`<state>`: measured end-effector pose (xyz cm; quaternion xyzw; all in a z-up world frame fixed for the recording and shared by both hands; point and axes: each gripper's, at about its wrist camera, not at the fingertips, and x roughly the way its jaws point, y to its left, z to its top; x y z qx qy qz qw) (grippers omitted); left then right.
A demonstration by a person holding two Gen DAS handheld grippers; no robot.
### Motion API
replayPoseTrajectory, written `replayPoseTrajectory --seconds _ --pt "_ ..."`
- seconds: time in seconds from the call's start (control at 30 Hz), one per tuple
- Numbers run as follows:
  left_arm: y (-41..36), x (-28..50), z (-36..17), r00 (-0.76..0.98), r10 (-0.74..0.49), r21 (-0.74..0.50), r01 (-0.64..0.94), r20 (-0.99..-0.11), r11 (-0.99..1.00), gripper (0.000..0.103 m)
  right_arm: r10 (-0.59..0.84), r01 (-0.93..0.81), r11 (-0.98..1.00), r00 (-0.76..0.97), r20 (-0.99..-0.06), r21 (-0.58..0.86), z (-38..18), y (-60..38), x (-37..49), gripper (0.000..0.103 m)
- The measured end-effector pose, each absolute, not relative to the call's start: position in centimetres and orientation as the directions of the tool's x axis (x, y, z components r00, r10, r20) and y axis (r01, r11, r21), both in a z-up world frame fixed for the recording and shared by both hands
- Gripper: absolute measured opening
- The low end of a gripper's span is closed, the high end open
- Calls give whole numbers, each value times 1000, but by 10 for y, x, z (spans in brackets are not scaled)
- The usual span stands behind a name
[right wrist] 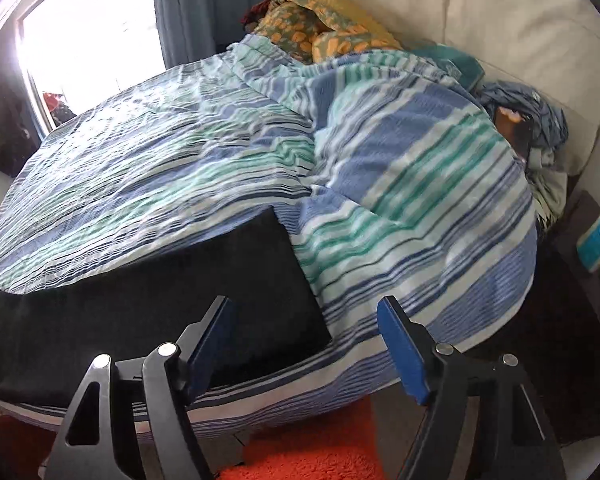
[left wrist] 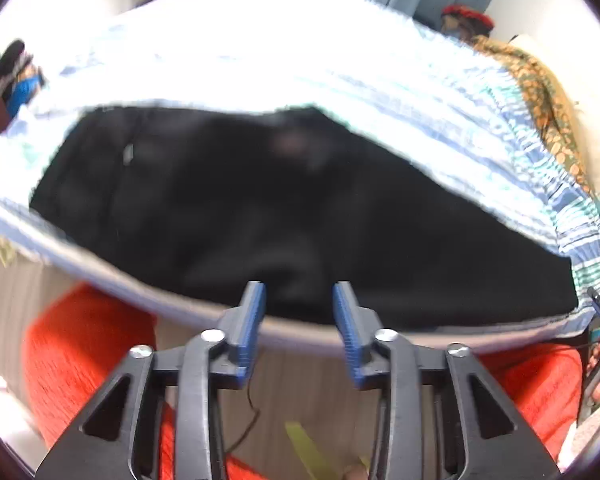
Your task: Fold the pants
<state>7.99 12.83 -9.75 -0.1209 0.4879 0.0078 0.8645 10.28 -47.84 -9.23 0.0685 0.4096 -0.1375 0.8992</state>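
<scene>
Black pants (left wrist: 260,208) lie flat along the near edge of a bed with a blue, green and white striped cover (left wrist: 380,92). In the left wrist view my left gripper (left wrist: 299,292) hovers open above the pants' near edge, with nothing between its blue pads. The right wrist view shows one squared end of the pants (right wrist: 160,304) on the striped cover (right wrist: 380,184). My right gripper (right wrist: 304,306) stands wide open above that end's corner, holding nothing.
An orange rug (left wrist: 80,360) (right wrist: 320,456) covers the floor below the bed edge. A yellow patterned blanket (right wrist: 320,28) and a cream headboard (right wrist: 500,20) are at the far end. A bright window (right wrist: 80,40) and grey curtain (right wrist: 204,4) stand behind.
</scene>
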Motion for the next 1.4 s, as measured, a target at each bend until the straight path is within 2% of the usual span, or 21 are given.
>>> replayPoseTrajectory --seconds 0.03,0.07,0.2,0.27,0.33,0.47,0.6,0.73,0.9,1.03,1.2,1.4 --pt "126 88 -92 553 -102 -194 -111 -827 975 65 -154 254 967 628 -763 14 -92 -470 112 74" --pt "124 97 -91 573 -94 -181 -97 -814 979 69 -106 197 980 622 -776 24 -95 -461 122 74" --pt "116 136 -129 546 6 -51 -88 -838 995 69 17 58 997 502 -865 54 -132 -441 162 73" --pt "121 144 -162 459 67 21 -104 -886 994 63 39 55 996 404 -914 67 -162 -446 172 73" --pt "121 142 -181 396 73 23 -128 -915 991 61 53 75 994 347 -936 84 -178 -451 173 72" --pt "117 125 -170 415 70 26 -110 -907 994 65 80 85 988 411 -908 126 -169 -460 162 71" --pt "91 129 -149 448 -2 -30 -55 -894 998 65 38 165 976 509 -860 140 -153 -476 148 71" --pt "22 153 -124 472 -118 -67 122 -874 990 74 -67 210 975 594 -802 75 -133 -475 134 71" --pt "-95 196 -115 405 -257 -98 374 -878 922 79 -132 202 979 644 -753 1 -118 -464 126 71" --pt "-181 237 -131 420 -205 10 456 -884 890 79 -142 180 983 645 -751 -31 -118 -454 131 71" --pt "-233 264 -161 398 -170 28 445 -901 895 79 -119 180 984 655 -746 1 -118 -454 134 71" --pt "-249 217 -187 391 -125 108 524 -912 845 79 -109 190 982 668 -736 26 -117 -457 131 71"
